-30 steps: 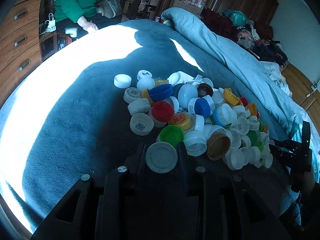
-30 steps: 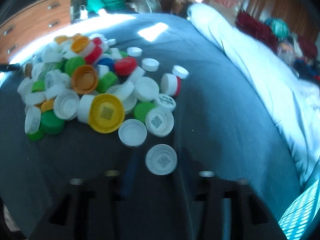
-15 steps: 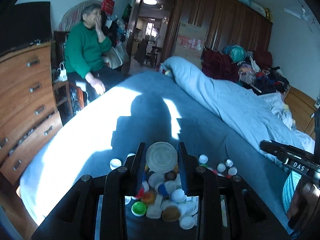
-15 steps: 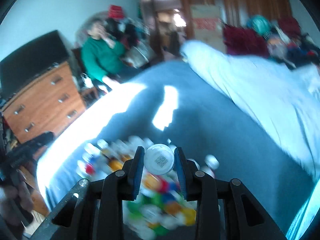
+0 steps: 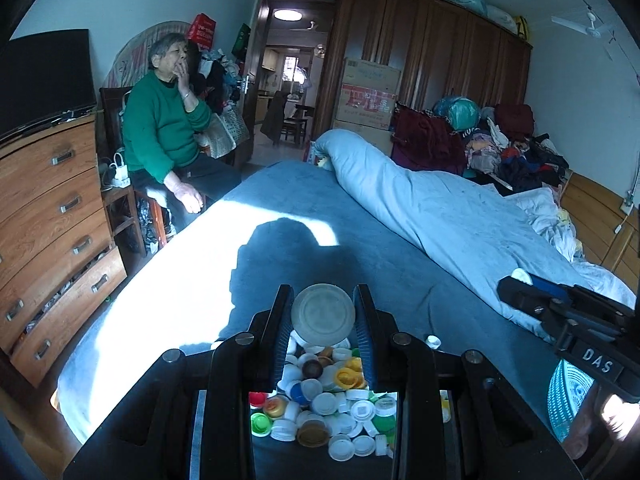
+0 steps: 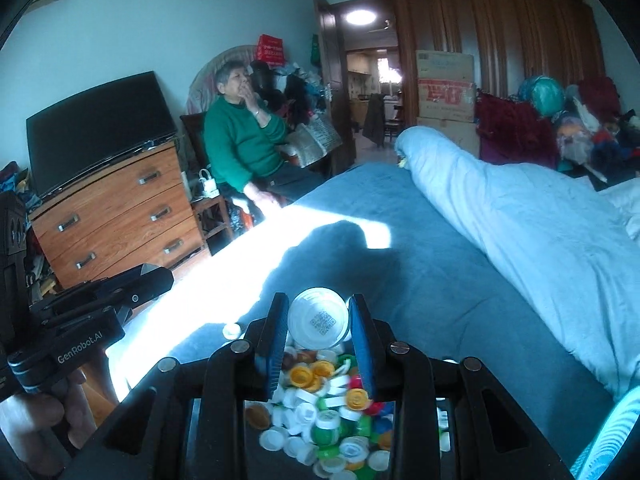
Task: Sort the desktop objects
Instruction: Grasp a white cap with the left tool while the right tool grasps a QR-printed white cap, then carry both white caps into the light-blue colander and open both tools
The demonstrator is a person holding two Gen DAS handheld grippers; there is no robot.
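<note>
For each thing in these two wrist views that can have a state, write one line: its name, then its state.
Left tool: shut on a grey-white cap.
Grey-white cap: held clear above the pile.
Right tool: shut on a white coded cap.
White coded cap: held, printed face to camera.
Cap pile: heaped, mixed colours, on the bed.
Quilt: bunched along one side.
Door: open.
Hall lamp: lit.
Television: off.
</note>
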